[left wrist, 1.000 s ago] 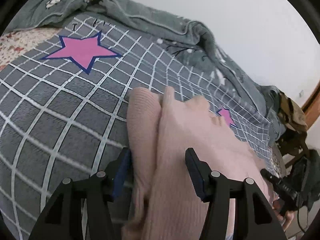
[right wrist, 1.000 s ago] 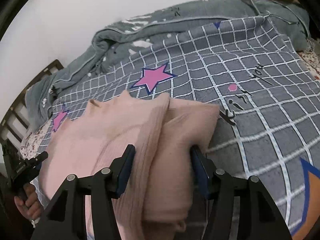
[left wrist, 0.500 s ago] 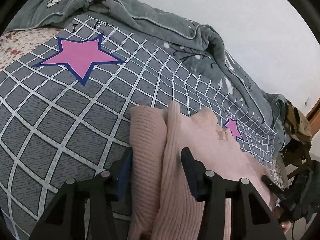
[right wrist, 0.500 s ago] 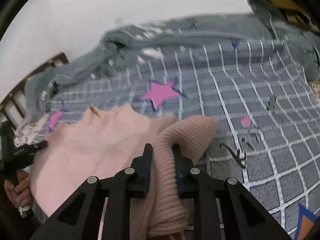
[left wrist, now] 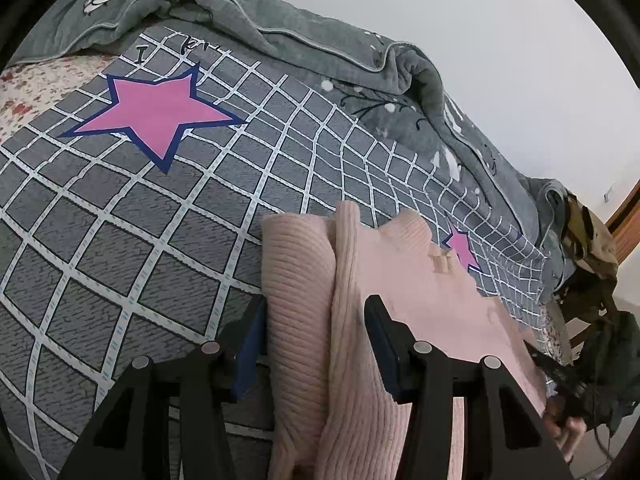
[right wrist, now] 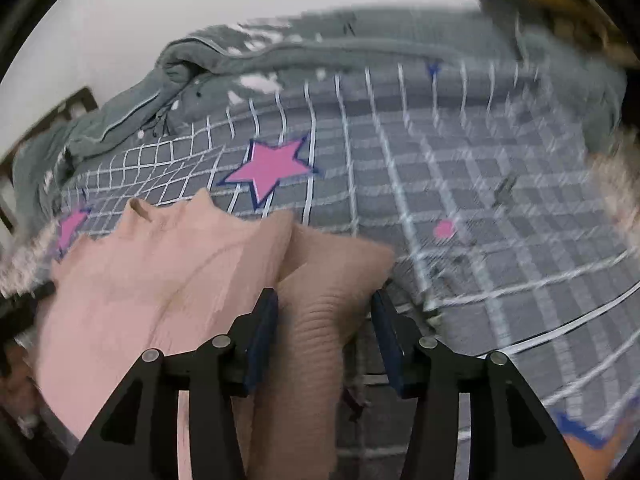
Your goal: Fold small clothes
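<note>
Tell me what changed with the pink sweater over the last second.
The right tool pinched the sweater's folded sleeve half a second ago; now it is opening, pads off the knit. The left tool stayed straddling its folded edge. The sweater stays on the grid bedspread.

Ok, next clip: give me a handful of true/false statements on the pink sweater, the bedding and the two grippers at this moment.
1. The pink sweater lies on a grey checked bedspread with pink stars. True.
2. The sweater is neatly hung on a hanger. False: it lies on the bed, with a ribbed fold of it between the left gripper fingers.
3. A grey-green blanket is bunched along the far edge of the bed, by the wall. True.
4. The right gripper is clamped fully shut with nothing in it. False: its jaws are opening, with a roll of the sweater between them.
5. The bedspread is plain white. False: it is grey with a white grid.
</note>
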The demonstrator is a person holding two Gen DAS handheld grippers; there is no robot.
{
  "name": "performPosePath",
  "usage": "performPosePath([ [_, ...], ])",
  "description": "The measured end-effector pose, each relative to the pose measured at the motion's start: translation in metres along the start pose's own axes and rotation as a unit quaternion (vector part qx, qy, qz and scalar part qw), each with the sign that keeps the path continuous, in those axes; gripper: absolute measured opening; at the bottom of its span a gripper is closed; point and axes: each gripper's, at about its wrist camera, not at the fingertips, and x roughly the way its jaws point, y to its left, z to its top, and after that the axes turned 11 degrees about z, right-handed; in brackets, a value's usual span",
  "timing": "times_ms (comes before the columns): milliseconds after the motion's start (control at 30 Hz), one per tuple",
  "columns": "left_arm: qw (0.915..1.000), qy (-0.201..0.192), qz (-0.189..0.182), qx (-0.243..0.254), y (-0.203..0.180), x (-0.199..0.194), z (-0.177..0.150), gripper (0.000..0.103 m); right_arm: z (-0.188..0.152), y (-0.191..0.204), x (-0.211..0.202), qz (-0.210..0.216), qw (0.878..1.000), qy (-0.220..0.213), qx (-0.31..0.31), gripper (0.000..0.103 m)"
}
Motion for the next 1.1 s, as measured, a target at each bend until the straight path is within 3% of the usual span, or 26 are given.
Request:
performPosePath([
  [100,1.0,-0.003,-0.002,0.0,0.0,-0.001,0.001,0.048,0.0,-0.008,0.012,0.02,1.0,-0.004,0.022,0.048],
  [133,1.0,-0.002,-0.002,0.0,0.001,-0.001,0.001,0.048,0.001,-0.009,0.013,0.024,0.999,-0.01,0.024,0.026],
  [167,1.0,-0.002,-0.003,-0.001,0.001,-0.001,0.001,0.048,0.001,-0.009,0.01,0.038,0.999,-0.019,0.026,0.015],
  [233,1.0,-0.003,-0.003,-0.002,0.001,-0.002,0.001,0.048,0.002,-0.003,-0.006,0.061,0.996,-0.06,-0.001,0.014],
  [300,1.0,-0.005,-0.005,-0.002,0.0,-0.003,0.0,0.048,0.0,0.002,-0.014,0.06,0.994,-0.086,-0.031,0.013],
  [400,1.0,-0.004,-0.004,0.0,-0.001,-0.003,0.0,0.048,0.0,-0.002,0.007,0.008,0.999,-0.016,-0.026,0.028],
  [433,1.0,-0.004,-0.004,-0.001,-0.001,-0.003,0.0,0.048,-0.001,-0.004,0.007,0.003,1.0,-0.012,-0.024,0.033],
  [600,0.9999,0.006,-0.007,-0.005,0.001,0.0,-0.001,0.048,0.001,0.006,-0.027,-0.026,0.996,-0.072,-0.038,0.038],
  [700,0.9999,0.009,-0.006,0.002,0.0,0.0,-0.003,0.048,0.006,0.022,-0.037,-0.012,0.995,-0.082,-0.055,0.038],
  [833,0.9999,0.008,-0.001,0.012,-0.002,-0.002,-0.005,0.048,0.009,0.051,-0.018,-0.013,0.995,-0.042,-0.085,0.038],
  [1000,0.9998,0.008,0.001,0.016,-0.003,-0.003,-0.005,0.048,0.001,0.055,0.028,-0.024,0.997,0.018,-0.078,0.037],
  [1033,0.9999,0.007,0.001,0.015,-0.003,-0.003,-0.005,0.048,-0.001,0.054,0.03,-0.029,0.996,0.015,-0.079,0.031],
  [1067,0.9999,0.005,0.002,0.015,-0.003,-0.003,-0.005,0.048,-0.002,0.054,0.031,-0.033,0.996,0.011,-0.079,0.013],
  [1100,0.9999,0.003,0.003,0.015,-0.003,-0.003,-0.005,0.047,-0.001,0.055,0.029,-0.032,0.996,0.006,-0.079,0.006],
])
